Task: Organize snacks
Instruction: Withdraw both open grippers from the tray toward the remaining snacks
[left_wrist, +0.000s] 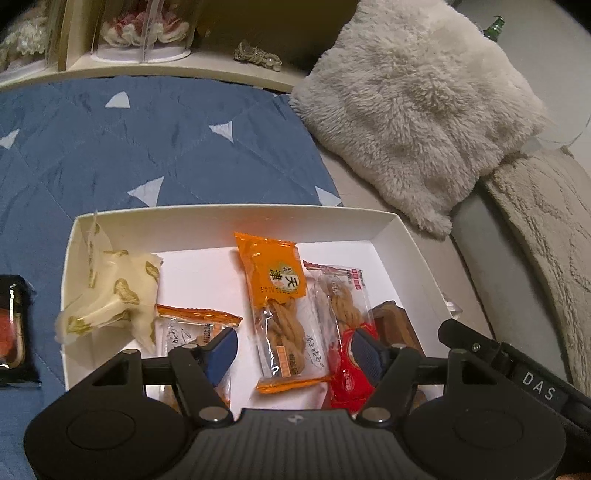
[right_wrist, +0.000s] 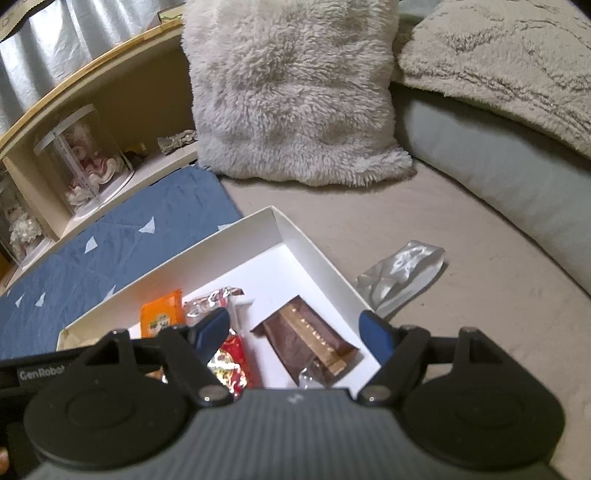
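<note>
Snacks are lying in the white box (left_wrist: 413, 236) mid-frame as you are holding both the left gripper (left_wrist: 291, 350) and the right gripper (right_wrist: 295, 334) spread, empty, above them.

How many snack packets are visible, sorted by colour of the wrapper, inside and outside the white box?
Orange: 2, the tall orange packet and the short orange packet.
Red: 1, the red packet.
Brown: 1, the brown packet.
Cream with gold: 1, the cream wrapper.
Silver: 1, the silver packet, outside the white box.
Black: 1, the black packet, outside.
Total: 7
</note>
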